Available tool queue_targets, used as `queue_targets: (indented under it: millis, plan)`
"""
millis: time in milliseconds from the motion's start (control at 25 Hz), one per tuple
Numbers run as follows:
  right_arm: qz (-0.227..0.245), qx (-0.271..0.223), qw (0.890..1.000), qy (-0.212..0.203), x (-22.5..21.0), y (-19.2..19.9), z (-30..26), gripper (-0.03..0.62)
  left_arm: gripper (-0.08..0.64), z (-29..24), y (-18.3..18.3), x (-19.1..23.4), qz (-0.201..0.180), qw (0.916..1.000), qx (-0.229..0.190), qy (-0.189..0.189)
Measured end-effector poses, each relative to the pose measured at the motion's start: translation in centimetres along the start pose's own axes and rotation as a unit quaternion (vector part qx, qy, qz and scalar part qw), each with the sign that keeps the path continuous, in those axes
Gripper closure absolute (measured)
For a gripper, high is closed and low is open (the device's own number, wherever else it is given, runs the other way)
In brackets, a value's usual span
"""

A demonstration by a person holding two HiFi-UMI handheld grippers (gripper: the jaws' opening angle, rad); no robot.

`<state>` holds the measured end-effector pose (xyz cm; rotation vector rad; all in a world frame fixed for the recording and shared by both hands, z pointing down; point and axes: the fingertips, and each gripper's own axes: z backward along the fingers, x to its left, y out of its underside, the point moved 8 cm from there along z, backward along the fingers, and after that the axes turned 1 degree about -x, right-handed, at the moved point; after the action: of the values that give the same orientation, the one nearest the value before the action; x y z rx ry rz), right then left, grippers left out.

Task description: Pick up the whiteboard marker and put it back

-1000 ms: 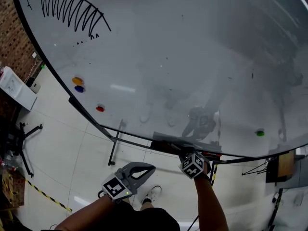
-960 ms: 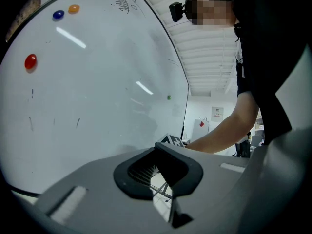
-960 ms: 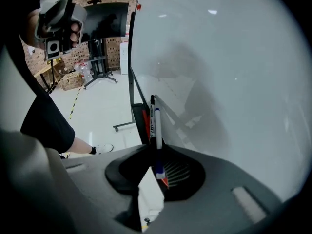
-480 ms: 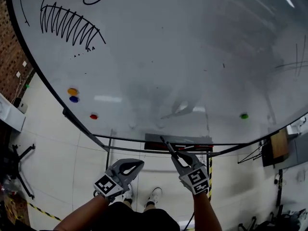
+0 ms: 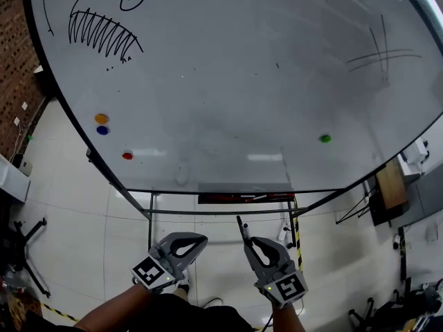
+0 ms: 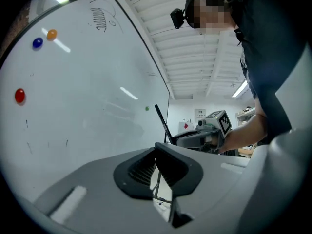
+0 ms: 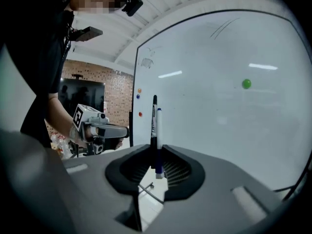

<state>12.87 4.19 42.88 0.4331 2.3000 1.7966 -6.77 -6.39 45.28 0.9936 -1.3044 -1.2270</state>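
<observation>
My right gripper is shut on a slim black whiteboard marker, which stands upright out of the jaws. In the right gripper view the marker sits between the pads, and a white barrel with blue ends lies against it. My left gripper hangs beside it at the same height, shut and holding nothing. From the left gripper view the right gripper and its marker show in front of the whiteboard. Both grippers are well back from the board's pen tray.
The tray holds more pens. The board carries orange, blue, red and green magnets and a black drawing. It stands on a metal frame over white floor tiles. A brick wall is at left.
The right gripper has come off the tray with the marker, drawn back toward me and turned so the marker stands up. The left gripper rose a little.
</observation>
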Motion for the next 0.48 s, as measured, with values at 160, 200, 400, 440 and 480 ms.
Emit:
queue_targets:
  millis: [160,200,400,440,480]
  plan:
    - [-0.011,-0.040,0.999,0.000,1.8,-0.6,4.7,0.520,0.560,0.6,-1.4,-5.1,-0.011,0.9998,-0.013,-0.007]
    - [-0.012,-0.048,0.999,-0.002,2.2,-0.6,5.9,0.520,0.560,0.7,-1.7,-6.5,-0.014,0.9998,-0.013,-0.010]
    - [-0.022,-0.080,0.997,-0.009,4.6,0.0,12.3,0.520,0.560,1.8,-1.8,-13.1,-0.010,0.9995,-0.010,-0.028]
    - [-0.024,-0.084,0.996,-0.009,5.0,0.0,13.4,0.520,0.560,2.0,-1.9,-14.2,-0.011,0.9994,-0.009,-0.031]
    - [-0.025,-0.087,0.996,-0.009,5.4,0.0,14.5,0.520,0.560,2.2,-2.1,-15.2,-0.011,0.9994,-0.010,-0.032]
